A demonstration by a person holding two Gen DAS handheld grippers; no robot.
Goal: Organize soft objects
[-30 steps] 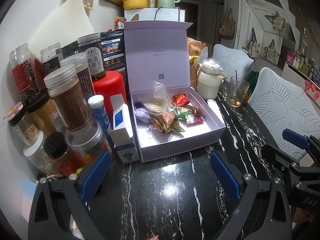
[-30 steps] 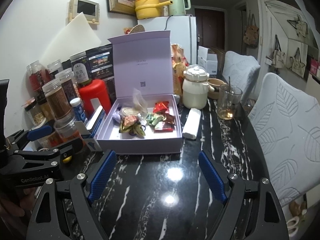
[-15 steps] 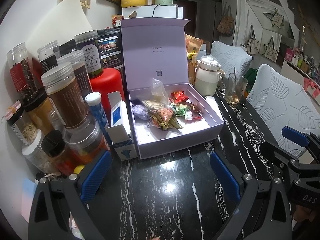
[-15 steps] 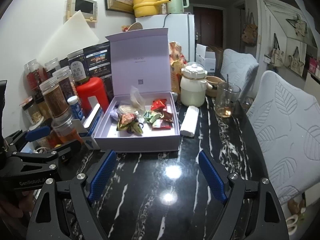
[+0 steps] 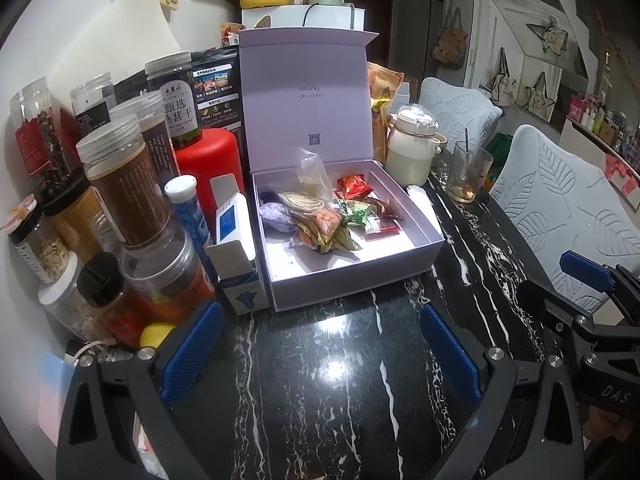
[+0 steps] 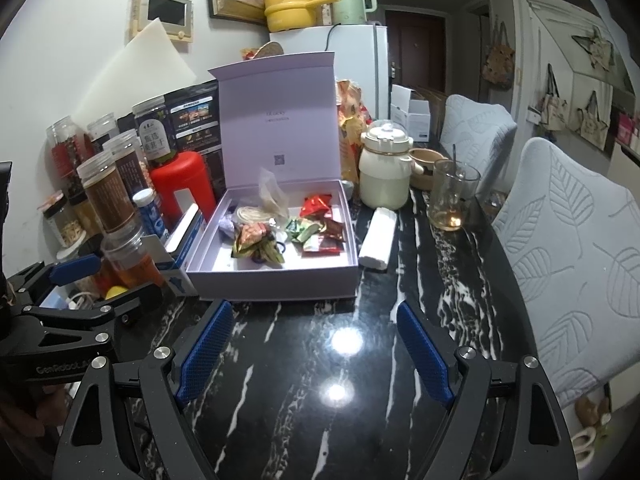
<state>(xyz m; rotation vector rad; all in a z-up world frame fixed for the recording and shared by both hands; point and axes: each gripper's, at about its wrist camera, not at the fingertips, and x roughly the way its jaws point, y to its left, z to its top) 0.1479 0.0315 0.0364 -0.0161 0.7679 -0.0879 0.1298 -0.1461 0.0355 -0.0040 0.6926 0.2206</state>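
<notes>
An open lilac gift box (image 5: 360,280) (image 6: 276,280) with its lid upright stands on the black marble table. Inside lie soft snack packets: a green-orange one (image 5: 324,228) (image 6: 256,242), red ones (image 5: 354,186) (image 6: 318,204), a clear bag (image 5: 312,170) (image 6: 272,192) and a purple pouch (image 5: 274,214). My left gripper (image 5: 320,354) is open and empty, in front of the box. My right gripper (image 6: 312,348) is open and empty, also in front of the box. A white roll (image 6: 378,238) lies right of the box.
Several jars (image 5: 124,184) and a red canister (image 5: 208,164) crowd the left. A small white-blue carton (image 5: 236,248) stands against the box. A cream pot (image 6: 384,168) and a glass (image 6: 452,194) stand at the right back. Chairs (image 6: 568,248) line the table's right edge.
Both grippers have moved slightly nearer to the box and stay open. Nothing on the table has moved.
</notes>
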